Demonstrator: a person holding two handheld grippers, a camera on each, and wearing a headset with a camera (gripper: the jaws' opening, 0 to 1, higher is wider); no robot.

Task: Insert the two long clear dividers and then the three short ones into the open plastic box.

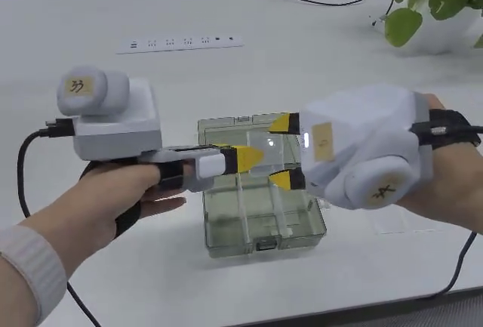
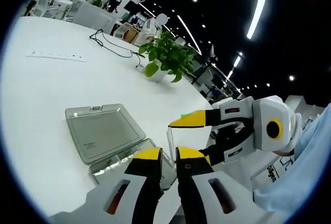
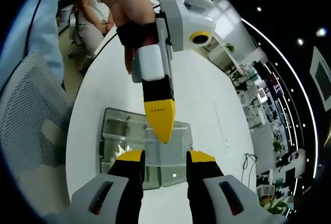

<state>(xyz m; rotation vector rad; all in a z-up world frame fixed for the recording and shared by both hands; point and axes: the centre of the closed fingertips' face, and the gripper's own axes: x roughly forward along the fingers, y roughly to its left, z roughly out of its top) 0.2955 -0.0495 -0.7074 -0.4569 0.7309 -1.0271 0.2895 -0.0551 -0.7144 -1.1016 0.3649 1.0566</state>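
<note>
Left gripper pinches a thin clear plastic divider, likely light, stiff, slippery; right gripper, jaws wide, could steady its free edge.

The space straight above the plastic box is occupied by the left gripper, over the box's left side, and by the right gripper, over its right side with jaws spread wide. Between them a clear divider is pinched in the left jaws. Inside the box, room is narrowed by two upright dividers. Just behind the box its open lid is laid flat. Bare table is offered in front of the box, and more behind the lid up to a power strip.
</note>
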